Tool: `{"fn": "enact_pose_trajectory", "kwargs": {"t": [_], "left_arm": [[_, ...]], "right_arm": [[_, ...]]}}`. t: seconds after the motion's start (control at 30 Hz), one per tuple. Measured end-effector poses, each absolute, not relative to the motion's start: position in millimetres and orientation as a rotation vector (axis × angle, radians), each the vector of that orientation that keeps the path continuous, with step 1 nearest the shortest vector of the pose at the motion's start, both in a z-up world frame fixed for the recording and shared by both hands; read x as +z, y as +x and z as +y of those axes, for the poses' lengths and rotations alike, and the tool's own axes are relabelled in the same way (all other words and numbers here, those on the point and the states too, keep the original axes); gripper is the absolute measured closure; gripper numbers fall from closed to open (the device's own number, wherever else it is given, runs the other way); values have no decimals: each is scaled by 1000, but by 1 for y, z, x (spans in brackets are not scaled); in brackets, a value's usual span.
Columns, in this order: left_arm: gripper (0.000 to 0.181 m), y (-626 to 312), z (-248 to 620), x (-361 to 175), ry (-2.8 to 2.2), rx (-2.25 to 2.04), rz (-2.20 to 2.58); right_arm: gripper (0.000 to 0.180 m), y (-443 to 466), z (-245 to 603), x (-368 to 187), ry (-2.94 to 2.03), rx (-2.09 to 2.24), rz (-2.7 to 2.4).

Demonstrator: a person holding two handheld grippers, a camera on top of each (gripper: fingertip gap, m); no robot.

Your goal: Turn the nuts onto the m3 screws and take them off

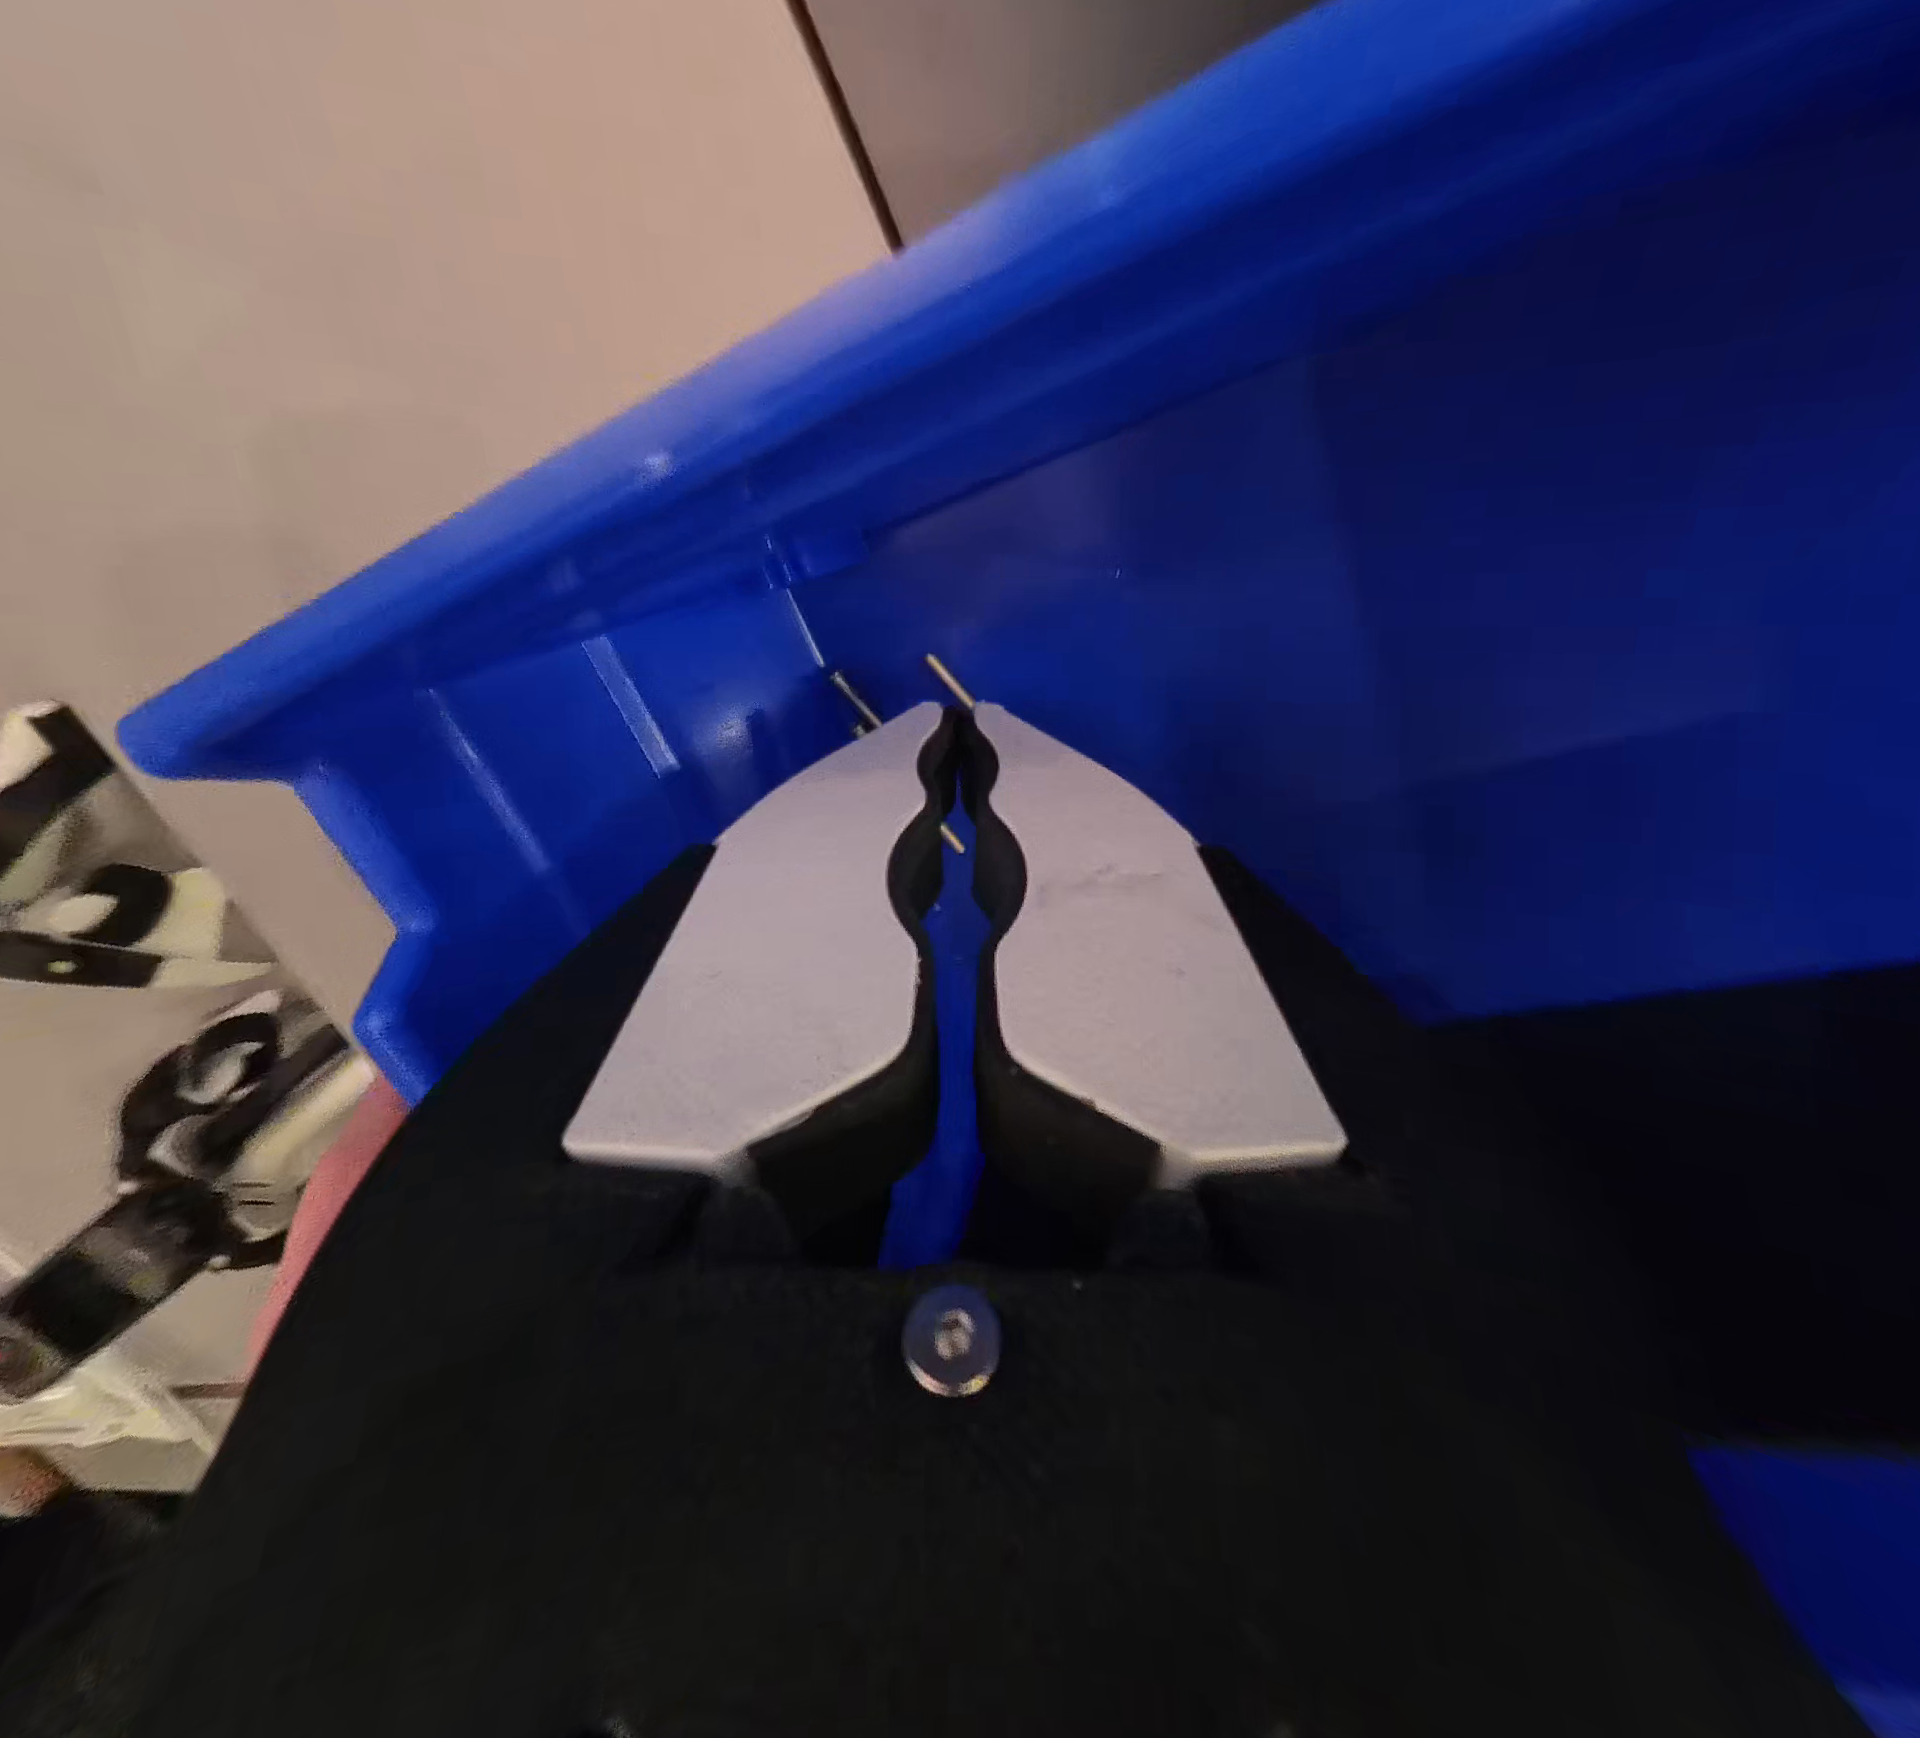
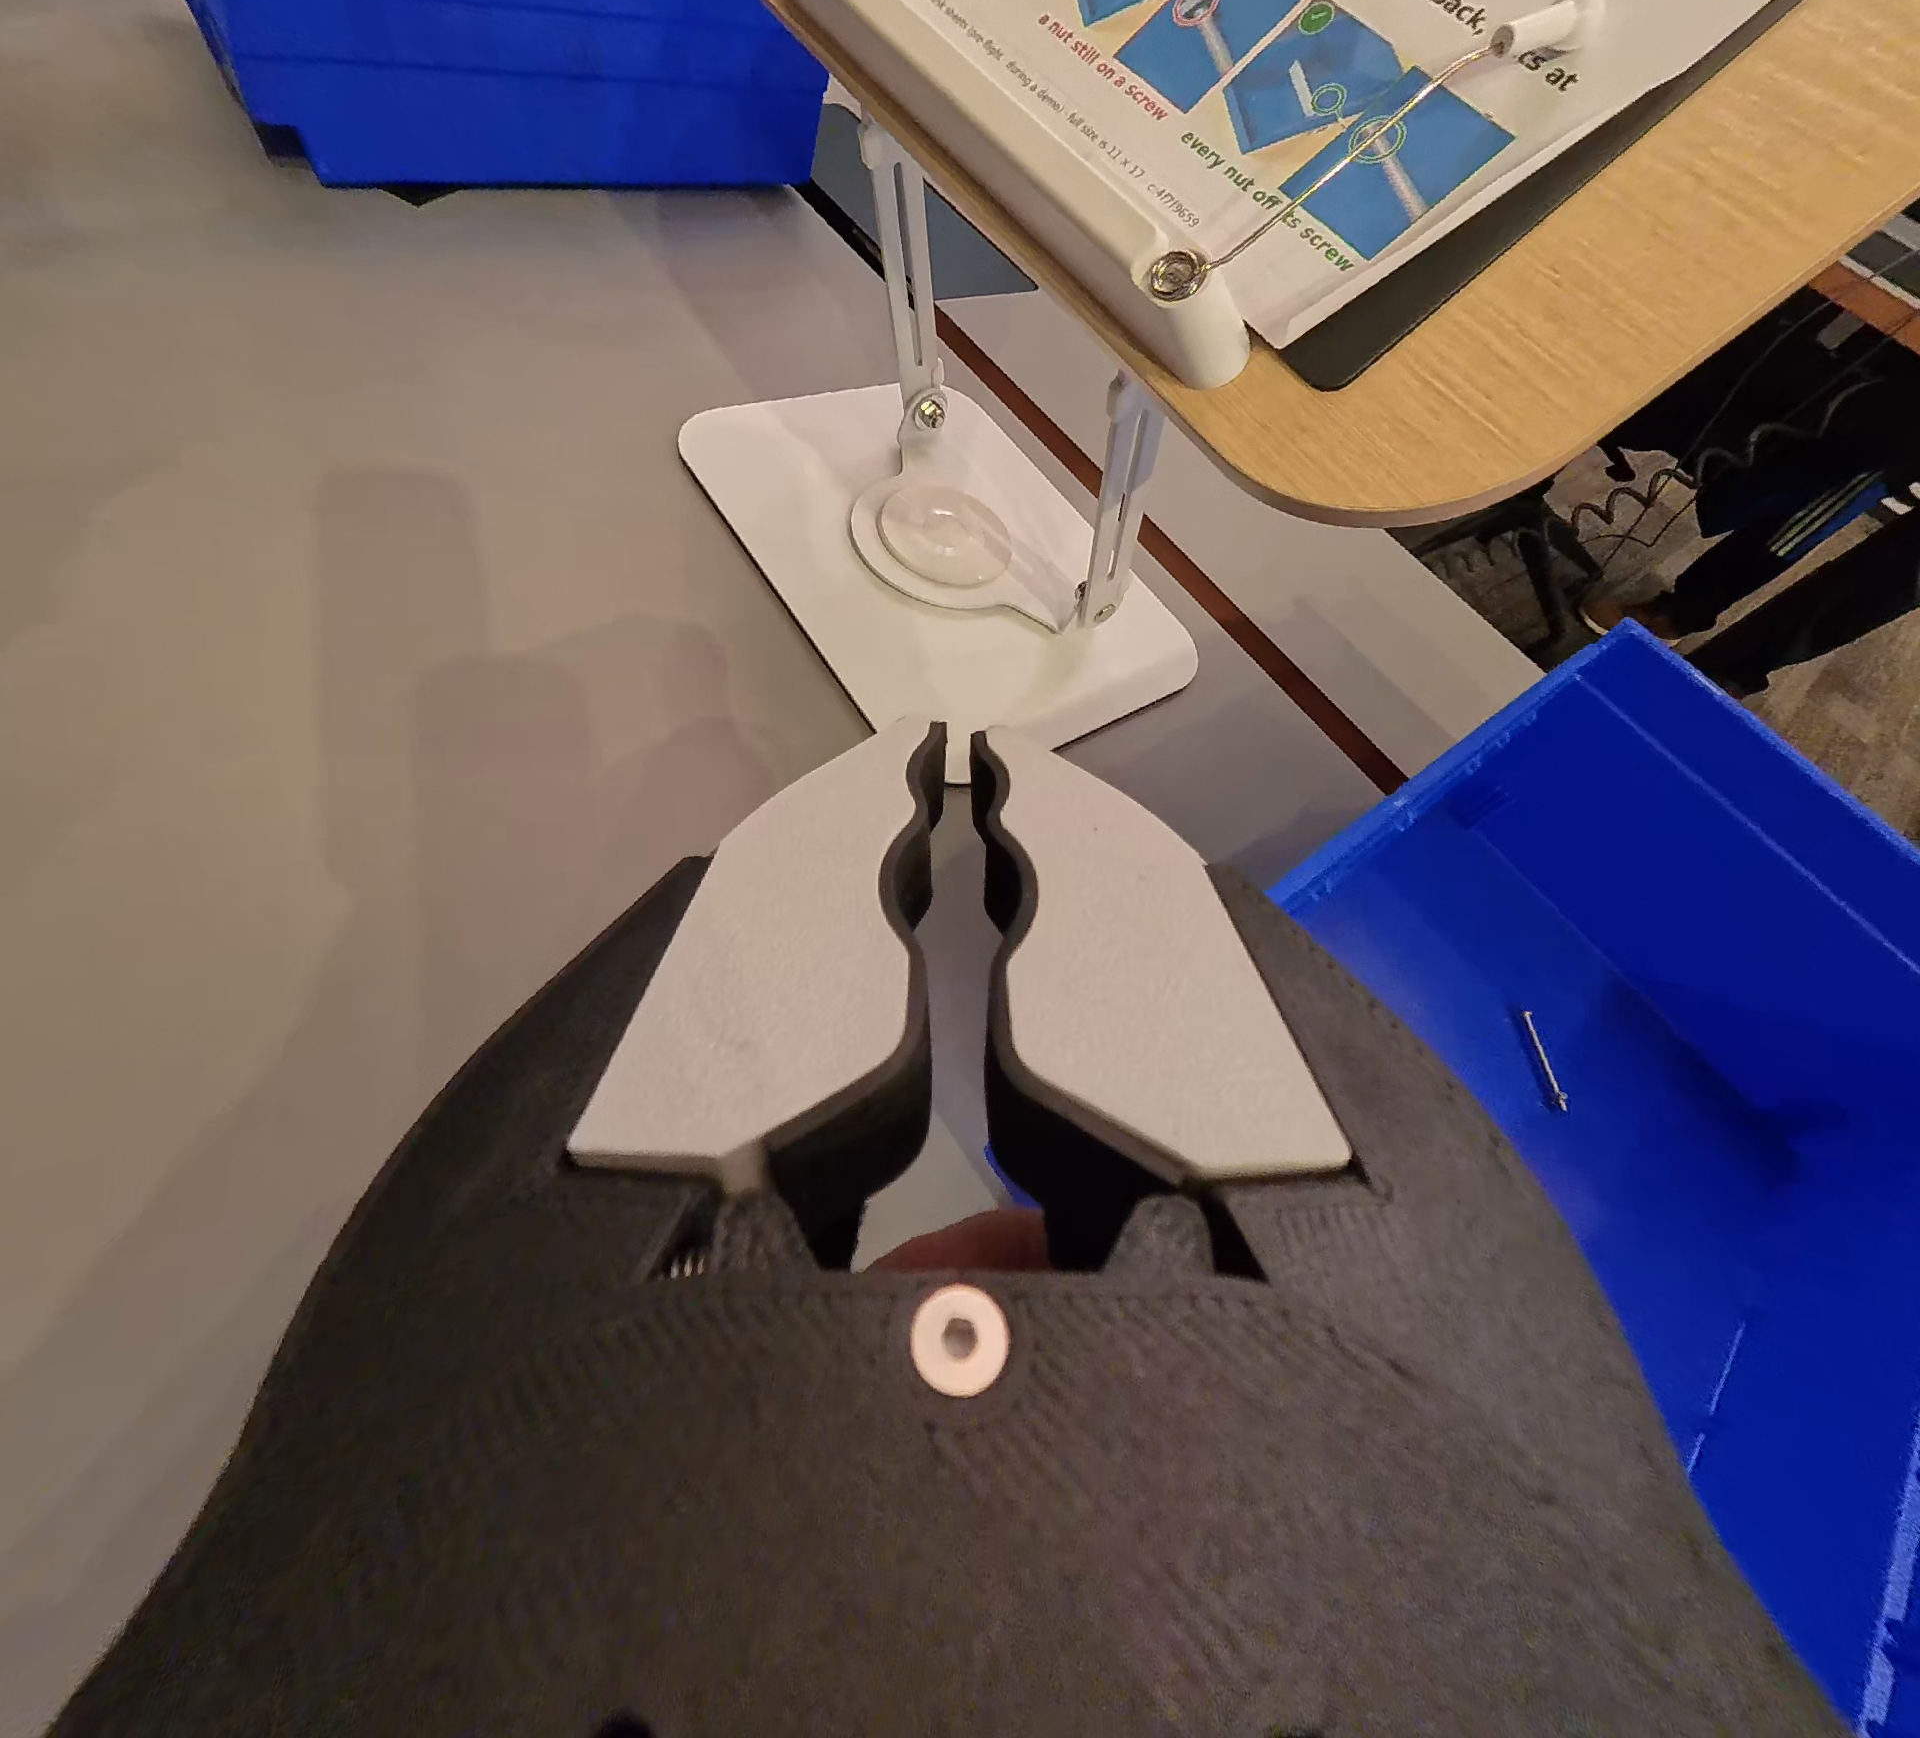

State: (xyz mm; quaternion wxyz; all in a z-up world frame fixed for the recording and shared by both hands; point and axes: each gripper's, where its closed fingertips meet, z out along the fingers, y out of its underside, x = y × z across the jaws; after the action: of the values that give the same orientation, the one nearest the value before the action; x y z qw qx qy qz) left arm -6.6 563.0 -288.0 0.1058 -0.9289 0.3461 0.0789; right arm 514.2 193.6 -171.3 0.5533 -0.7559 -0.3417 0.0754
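In the left wrist view my left gripper point(image 1: 958, 732) is shut on a thin screw point(image 1: 950, 680) whose tip sticks out past the fingertips, inside a blue bin point(image 1: 1351, 649). Another small screw point(image 1: 857, 701) lies at the bin's inner corner just left of the tips. In the right wrist view my right gripper point(image 2: 958, 743) is slightly open and empty above the grey table point(image 2: 312, 493). A second blue bin point(image 2: 1662, 1013) at its right holds a single screw point(image 2: 1545, 1060). No nut shows clearly.
A white stand base point(image 2: 935, 545) carries a tilted wooden board with an instruction sheet point(image 2: 1299, 26) right ahead of the right gripper. Another blue bin point(image 2: 468, 57) sits far left, with a hand and the other gripper in it. The table edge runs at the right.
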Motion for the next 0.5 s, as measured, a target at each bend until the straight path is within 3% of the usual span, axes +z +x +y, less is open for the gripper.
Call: {"fn": "enact_pose_trajectory", "kwargs": {"t": [0.17,0.33,0.5], "left_arm": [[162,-10,560,-298,-2812,229,933],[180,-15,558,-306,-2837,204,904],[181,-15,557,-307,-2854,100,837]], "right_arm": [[175,514,192,-169,-1779,178,-806],[175,516,192,-167,-1774,182,-801],[175,515,191,-165,-1769,186,-802]]}}
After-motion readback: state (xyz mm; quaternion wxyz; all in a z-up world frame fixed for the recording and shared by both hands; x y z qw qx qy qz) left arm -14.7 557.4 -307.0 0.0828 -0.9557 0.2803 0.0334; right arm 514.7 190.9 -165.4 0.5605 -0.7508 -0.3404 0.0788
